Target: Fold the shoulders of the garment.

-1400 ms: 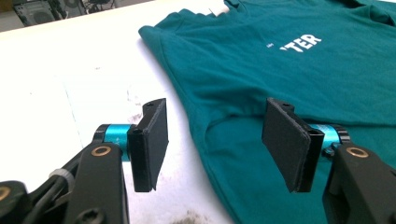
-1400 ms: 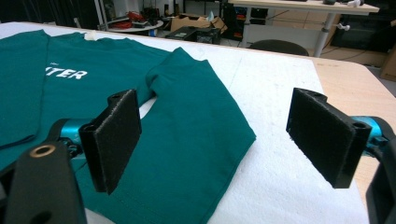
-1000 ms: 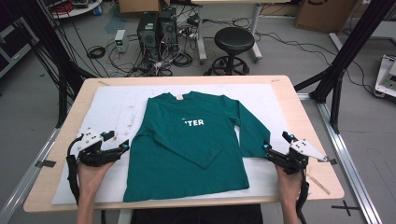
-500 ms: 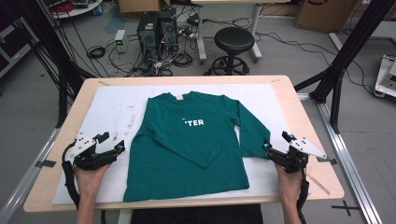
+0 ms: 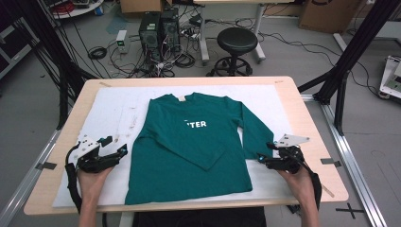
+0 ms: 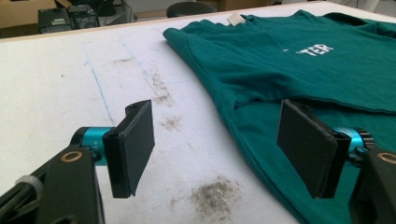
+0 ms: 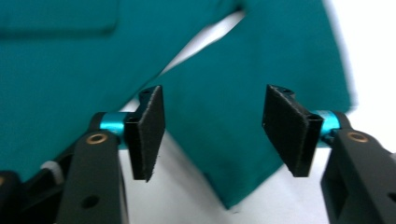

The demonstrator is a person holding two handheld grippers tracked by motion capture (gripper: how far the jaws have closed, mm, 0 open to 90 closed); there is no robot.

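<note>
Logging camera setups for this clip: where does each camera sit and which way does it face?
High view: above the person's side, facing forward and down on the table; forearms and both grippers show.
Left gripper view: rides the left gripper, facing the green shirt; open jaws show.
Right gripper view: rides the right gripper, facing a sleeve end.
All share the shirt.

One green long-sleeved shirt [image 5: 189,146] is lying on one white mat [image 5: 113,111], which is covering one wooden surface [image 5: 312,123]. Two hand-held grippers are showing: the left hand-held gripper [image 5: 113,152] and the right hand-held gripper [image 5: 263,160], each carrying two black pads. Behind the surface, one black stool [image 5: 236,40] and two computer towers [image 5: 158,28] are standing on the floor.
</note>
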